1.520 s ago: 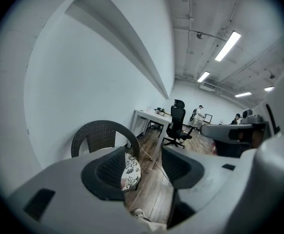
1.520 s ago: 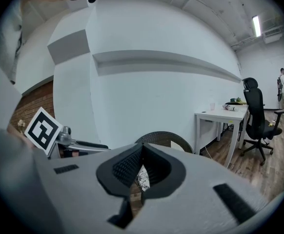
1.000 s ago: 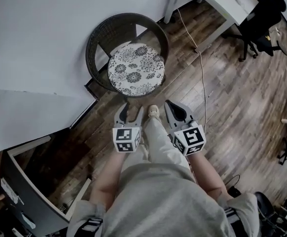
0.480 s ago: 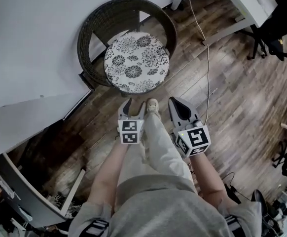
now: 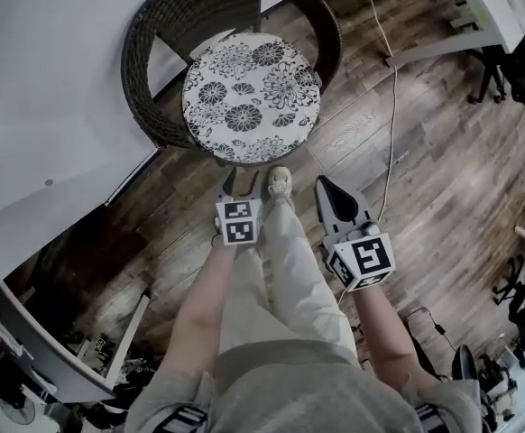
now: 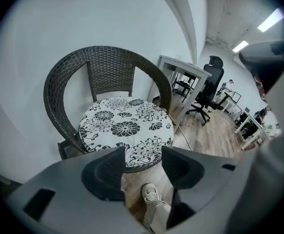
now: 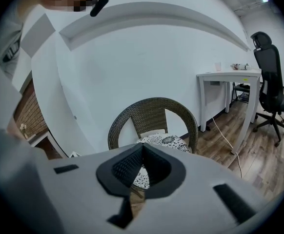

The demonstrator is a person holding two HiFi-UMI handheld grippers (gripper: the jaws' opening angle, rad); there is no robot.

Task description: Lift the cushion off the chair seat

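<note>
- Two grippers are held short of the chair (image 5: 145,61): the left gripper (image 5: 240,184) is spread and empty, the right gripper (image 5: 324,186) pinched closed on nothing.
- Laid flat on the seat, the cushion (image 5: 251,100) is judged light, soft and floppy; its near edge is best pinched.
- Chair and cushion are shown closer than a second earlier.

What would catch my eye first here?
The round black-and-white flowered cushion on the dark wicker chair by the white wall stands out most. Just short of it hang the left tongs, open, and the right tongs, shut, with the person's shoe between them.
</note>
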